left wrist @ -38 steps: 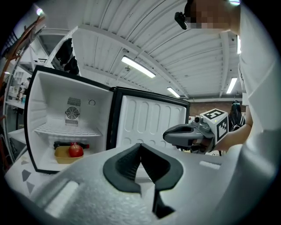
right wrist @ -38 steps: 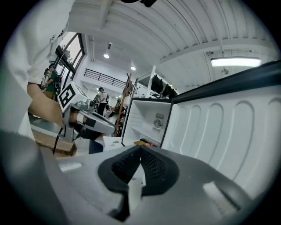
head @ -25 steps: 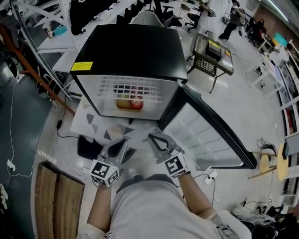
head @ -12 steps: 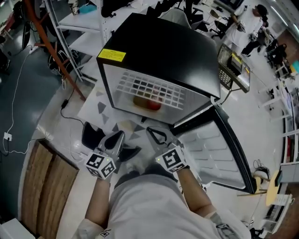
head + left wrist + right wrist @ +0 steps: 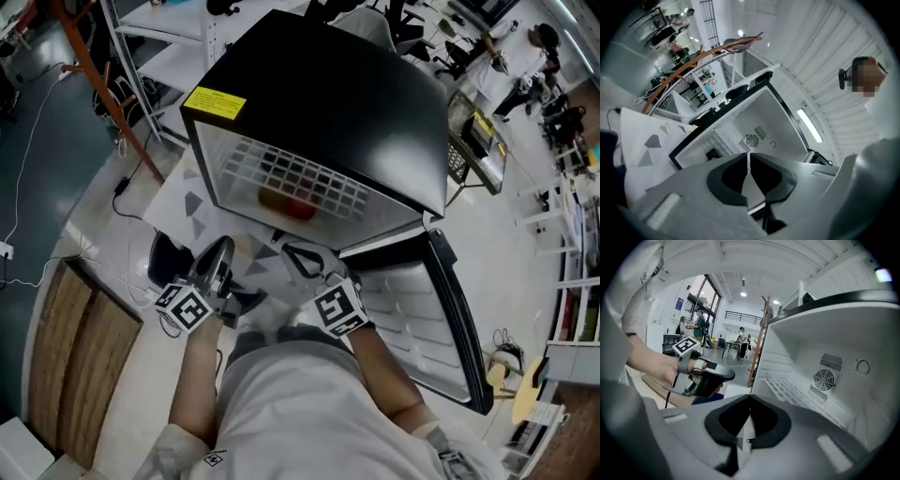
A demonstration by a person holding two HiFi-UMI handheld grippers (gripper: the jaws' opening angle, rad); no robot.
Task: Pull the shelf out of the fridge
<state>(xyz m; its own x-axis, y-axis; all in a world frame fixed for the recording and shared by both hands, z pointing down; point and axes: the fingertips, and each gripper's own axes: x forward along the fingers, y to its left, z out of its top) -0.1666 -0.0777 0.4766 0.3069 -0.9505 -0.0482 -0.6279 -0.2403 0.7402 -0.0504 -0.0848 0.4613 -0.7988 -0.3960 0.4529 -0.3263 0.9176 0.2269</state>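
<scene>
A black-topped fridge (image 5: 328, 84) stands open in front of me in the head view. Its white wire shelf (image 5: 300, 180) sits inside, and red and yellow fruit (image 5: 289, 205) shows below it. Both grippers hover low before the opening, clear of the shelf. My left gripper (image 5: 223, 247) is shut with nothing in it, its jaws meeting in front of the fridge interior (image 5: 749, 157). My right gripper (image 5: 290, 250) is also shut and empty (image 5: 750, 400). The right gripper view looks into the cavity at the wire shelf (image 5: 787, 389) and a round fan grille (image 5: 823, 379).
The fridge door (image 5: 441, 309) hangs open to the right. A white sheet with grey triangles (image 5: 187, 202) lies on the floor by the fridge, with a black object (image 5: 167, 262) and a wooden board (image 5: 66, 347) on the left. Cables (image 5: 23, 187) trail at far left.
The head view has swung, so the fridge now sits further right and tilted. Both grippers stay shut and low before the opening; the left one has shifted slightly left.
</scene>
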